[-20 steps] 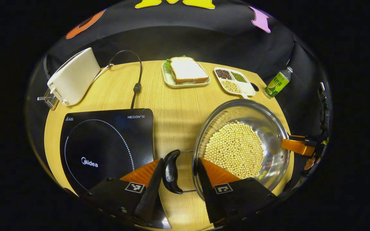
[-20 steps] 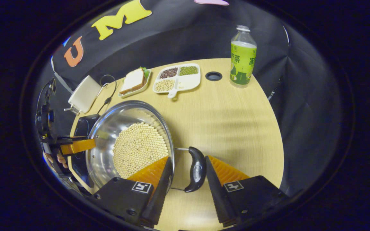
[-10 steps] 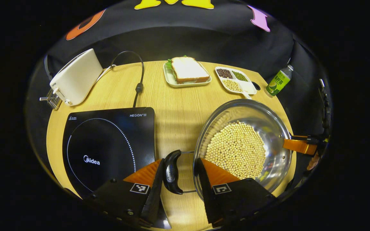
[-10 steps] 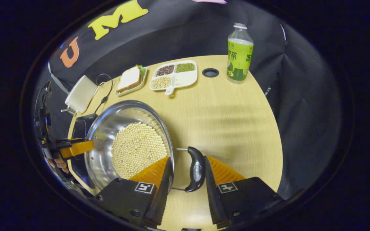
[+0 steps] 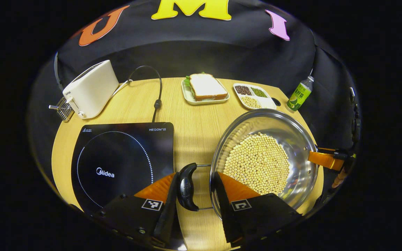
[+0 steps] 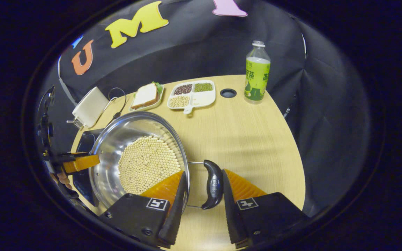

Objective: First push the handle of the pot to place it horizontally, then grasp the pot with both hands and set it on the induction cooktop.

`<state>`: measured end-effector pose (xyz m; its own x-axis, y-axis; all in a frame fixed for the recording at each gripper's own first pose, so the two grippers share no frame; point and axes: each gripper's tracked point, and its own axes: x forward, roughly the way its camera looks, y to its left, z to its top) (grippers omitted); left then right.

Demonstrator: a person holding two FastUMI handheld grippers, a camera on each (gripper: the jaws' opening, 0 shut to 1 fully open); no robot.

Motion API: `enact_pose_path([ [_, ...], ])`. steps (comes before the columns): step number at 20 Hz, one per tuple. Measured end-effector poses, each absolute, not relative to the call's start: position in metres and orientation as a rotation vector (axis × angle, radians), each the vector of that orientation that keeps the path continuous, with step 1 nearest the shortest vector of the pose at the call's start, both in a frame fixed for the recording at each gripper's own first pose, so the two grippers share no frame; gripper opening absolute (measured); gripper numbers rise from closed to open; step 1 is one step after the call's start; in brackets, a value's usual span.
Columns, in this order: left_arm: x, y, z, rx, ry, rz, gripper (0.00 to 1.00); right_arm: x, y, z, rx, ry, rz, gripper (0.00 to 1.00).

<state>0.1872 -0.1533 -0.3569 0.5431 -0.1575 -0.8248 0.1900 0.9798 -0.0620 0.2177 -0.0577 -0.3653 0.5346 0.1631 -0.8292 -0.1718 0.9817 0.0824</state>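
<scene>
On the round wooden bench (image 5: 194, 122) sits one shiny steel pot (image 5: 300, 153) of pale beans, right of the single flat black cooktop (image 5: 117, 157). Its two curved black handles lie level: the left gripper (image 5: 195, 188) straddles one handle (image 5: 186, 187), the right gripper (image 6: 202, 190) the other (image 6: 213, 184) (both narrow; whether the fingers press is unclear). Farther off: one white toaster (image 5: 91, 89), one sandwich plate (image 5: 204, 92), one divided dish (image 5: 255, 96), one green bottle (image 6: 256, 76).

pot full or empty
Partly full: pale round beans cover the bottom of the steel pot in one layer, with its shiny walls bare above them.
</scene>
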Motion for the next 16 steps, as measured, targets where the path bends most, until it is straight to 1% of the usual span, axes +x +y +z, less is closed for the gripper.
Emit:
enact_pose_path([
  [4, 0.191, -0.146, -0.359, 0.05, 0.909, -0.194, 0.57, 0.22, -0.051, -0.371, -0.048, 0.916, 0.201, 0.56],
  [7, 0.193, -0.142, -0.361, 0.089, 0.87, -0.191, 0.57, 0.218, -0.049, -0.379, -0.021, 0.914, 0.19, 0.56],
  [8, 0.193, -0.143, -0.36, 0.085, 0.866, -0.192, 0.57, 0.218, -0.049, -0.38, -0.018, 0.91, 0.193, 0.58],
  [9, 0.193, -0.143, -0.362, 0.08, 0.866, -0.196, 0.57, 0.218, -0.05, -0.38, -0.018, 0.908, 0.189, 0.56],
  [16, 0.189, -0.133, -0.343, 0.061, 0.848, -0.198, 0.57, 0.212, -0.039, -0.356, -0.034, 0.897, 0.166, 0.56],
])
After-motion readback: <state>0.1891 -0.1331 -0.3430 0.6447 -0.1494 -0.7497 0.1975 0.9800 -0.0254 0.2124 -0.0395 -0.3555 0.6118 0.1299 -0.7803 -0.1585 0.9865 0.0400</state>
